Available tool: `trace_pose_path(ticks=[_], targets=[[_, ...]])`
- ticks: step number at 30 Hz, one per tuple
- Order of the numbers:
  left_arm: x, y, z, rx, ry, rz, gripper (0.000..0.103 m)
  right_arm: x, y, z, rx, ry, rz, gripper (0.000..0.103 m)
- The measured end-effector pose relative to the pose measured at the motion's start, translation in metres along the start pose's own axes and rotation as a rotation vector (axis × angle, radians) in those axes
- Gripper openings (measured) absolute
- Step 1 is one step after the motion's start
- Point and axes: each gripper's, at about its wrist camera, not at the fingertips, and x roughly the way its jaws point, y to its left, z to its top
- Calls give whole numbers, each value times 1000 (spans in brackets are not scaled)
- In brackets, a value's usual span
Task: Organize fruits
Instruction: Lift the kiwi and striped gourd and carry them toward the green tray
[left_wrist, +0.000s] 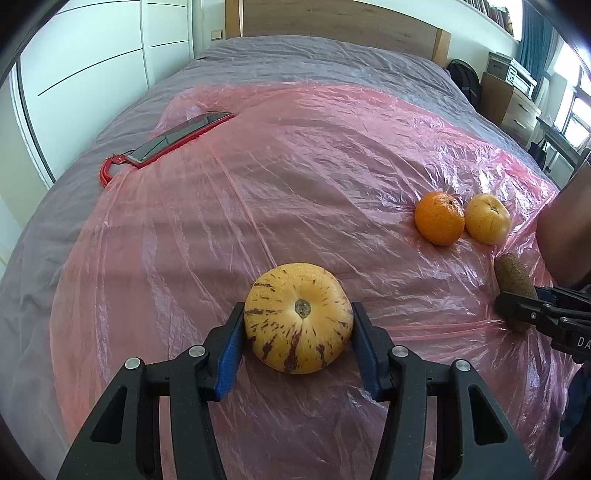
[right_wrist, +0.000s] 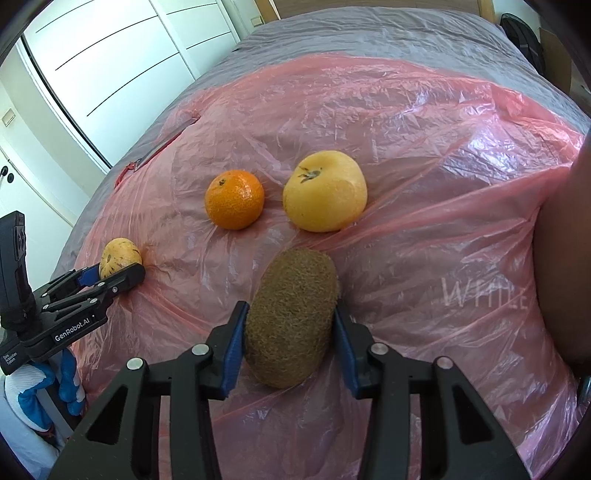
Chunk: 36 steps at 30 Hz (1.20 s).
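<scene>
Clamped on a striped melon (left_wrist: 298, 318) between the left gripper (left_wrist: 298, 345) pads and a kiwi (right_wrist: 291, 319) in the right gripper (right_wrist: 290, 349), both on pink plastic sheet (left_wrist: 295, 184); grasp step, next likely lifting toward orange (right_wrist: 234, 199) and yellow fruit (right_wrist: 325, 191).

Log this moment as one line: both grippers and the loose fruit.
left hand-held gripper: shut on striped melon | right hand-held gripper: shut on kiwi | loose on pink sheet: orange, yellow fruit
</scene>
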Motion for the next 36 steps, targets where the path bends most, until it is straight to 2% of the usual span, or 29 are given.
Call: trace_pose_path(ticks=[10, 20, 36], targets=[[-20, 3, -1, -16, -30, 9, 48, -12, -1, -7, 16, -8, 19, 64], [-60, -11, -8, 1, -70, -2, 48, -41, 0, -26, 26, -21, 31, 64], [-135, -63, -47, 42, -95, -75, 48, -109, 8, -78, 21, -44, 61, 64]])
